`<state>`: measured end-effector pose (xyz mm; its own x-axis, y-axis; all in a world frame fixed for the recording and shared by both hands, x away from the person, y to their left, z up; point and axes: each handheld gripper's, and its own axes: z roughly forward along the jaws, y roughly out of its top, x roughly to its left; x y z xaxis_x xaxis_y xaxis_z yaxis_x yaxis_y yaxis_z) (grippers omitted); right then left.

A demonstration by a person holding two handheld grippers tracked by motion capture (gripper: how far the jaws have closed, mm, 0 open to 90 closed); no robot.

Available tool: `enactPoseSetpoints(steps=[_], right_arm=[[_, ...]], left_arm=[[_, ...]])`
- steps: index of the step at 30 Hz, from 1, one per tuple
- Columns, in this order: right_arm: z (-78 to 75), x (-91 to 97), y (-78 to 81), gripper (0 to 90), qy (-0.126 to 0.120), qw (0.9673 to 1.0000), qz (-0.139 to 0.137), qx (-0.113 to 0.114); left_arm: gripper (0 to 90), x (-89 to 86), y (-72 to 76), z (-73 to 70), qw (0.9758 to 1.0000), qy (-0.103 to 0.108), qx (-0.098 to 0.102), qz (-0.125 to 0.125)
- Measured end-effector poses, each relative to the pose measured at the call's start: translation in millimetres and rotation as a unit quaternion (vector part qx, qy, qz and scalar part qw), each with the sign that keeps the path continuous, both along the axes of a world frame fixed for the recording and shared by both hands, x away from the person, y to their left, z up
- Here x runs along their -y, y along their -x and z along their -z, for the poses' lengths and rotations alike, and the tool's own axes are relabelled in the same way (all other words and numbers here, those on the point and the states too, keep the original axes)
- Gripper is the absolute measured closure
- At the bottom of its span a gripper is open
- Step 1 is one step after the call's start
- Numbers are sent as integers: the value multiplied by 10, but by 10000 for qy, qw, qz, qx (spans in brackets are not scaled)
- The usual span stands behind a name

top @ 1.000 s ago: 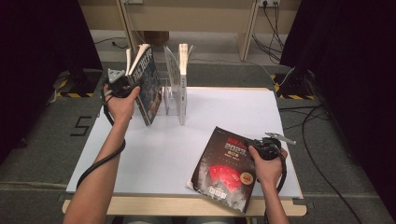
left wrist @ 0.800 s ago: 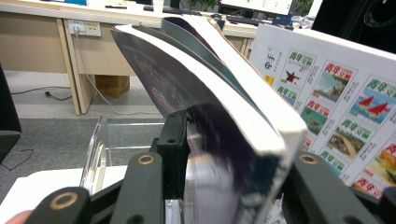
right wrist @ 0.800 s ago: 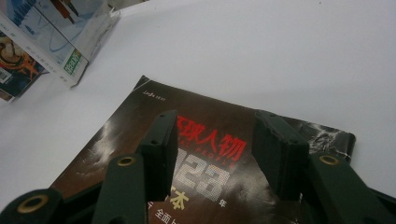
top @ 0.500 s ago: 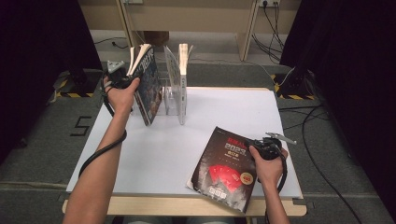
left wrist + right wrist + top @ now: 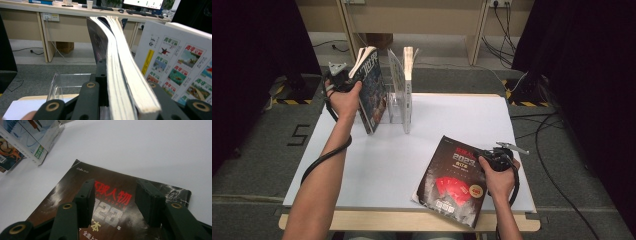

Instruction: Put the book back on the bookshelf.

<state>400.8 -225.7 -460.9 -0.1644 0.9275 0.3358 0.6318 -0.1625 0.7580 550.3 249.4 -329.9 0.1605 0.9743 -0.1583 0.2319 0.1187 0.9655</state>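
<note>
Paper pages bulge between the jaws of the left claw [image 5: 117,105], which have just been closing and now clench the dark magazine [image 5: 371,90] upright beside the clear rack [image 5: 398,95]; a loose pinch could let it fan open and miss its slot. Beneath the right claw [image 5: 117,202], whose jaws stand released, the black magazine [image 5: 117,202] overhangs the tabletop [image 5: 412,150] and could slide off.

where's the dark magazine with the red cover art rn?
High view: the dark magazine lies flat at the near right of the white table, its corner overhanging the near edge, with the right gripper open over its far right corner.
</note>
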Motion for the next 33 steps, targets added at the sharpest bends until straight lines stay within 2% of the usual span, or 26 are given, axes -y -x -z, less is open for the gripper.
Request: enactPoseSetpoints(steps=[7,13,16,21,25,33], right_arm=[[2,29,-1,518,-7,10000,18,17],[-1,50,-1,518,1,10000,7,59],[-6,47,7,519,3,10000,-15,79],[-9,42,4,520,2,9999,-45,104],[-1,29,-3,521,8,10000,-55,83],[3,16,3,521,23,9999,-71,71]], left_arm=[[763,95,-93,-84,9999,-56,142,-7],[763,201,-142,-224,9988,-294,389,-47],[762,195,-165,-186,9985,-309,435,-134],[760,172,-163,-24,9981,-311,502,-197],[758,120,-142,25,9984,-229,512,-41],[747,3,0,103,9985,-295,455,80]])
